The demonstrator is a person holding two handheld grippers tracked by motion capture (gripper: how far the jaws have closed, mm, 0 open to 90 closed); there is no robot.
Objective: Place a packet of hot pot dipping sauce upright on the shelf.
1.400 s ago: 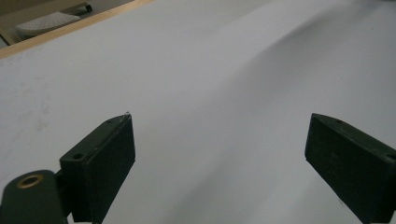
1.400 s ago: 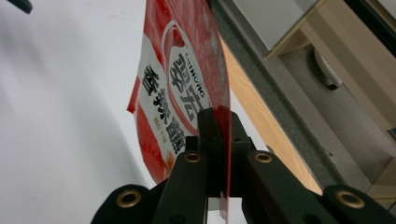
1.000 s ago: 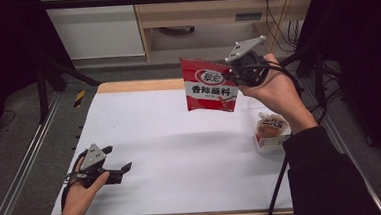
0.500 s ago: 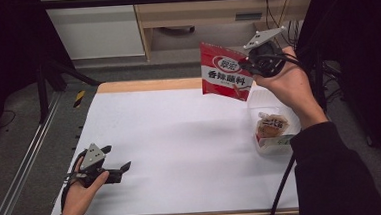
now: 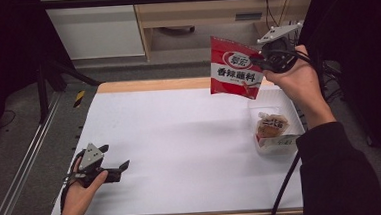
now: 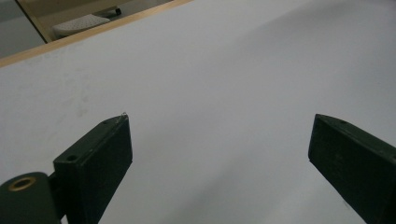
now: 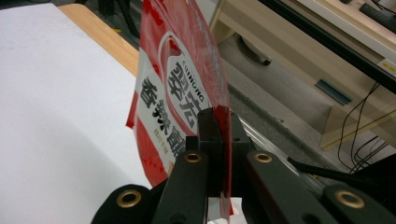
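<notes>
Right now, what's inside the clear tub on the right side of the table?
The clear tub holds one small brown-and-white packet, leaning toward the near wall. Whatever sits under that packet is covered. The red pouch hangs in the right claw above the table, outside the tub.

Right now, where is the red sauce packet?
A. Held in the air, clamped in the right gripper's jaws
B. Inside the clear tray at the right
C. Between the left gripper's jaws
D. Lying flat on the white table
A: the red sauce packet hangs above the table's far edge, pinched by the right gripper, whose jaws are closed on its edge.
</notes>
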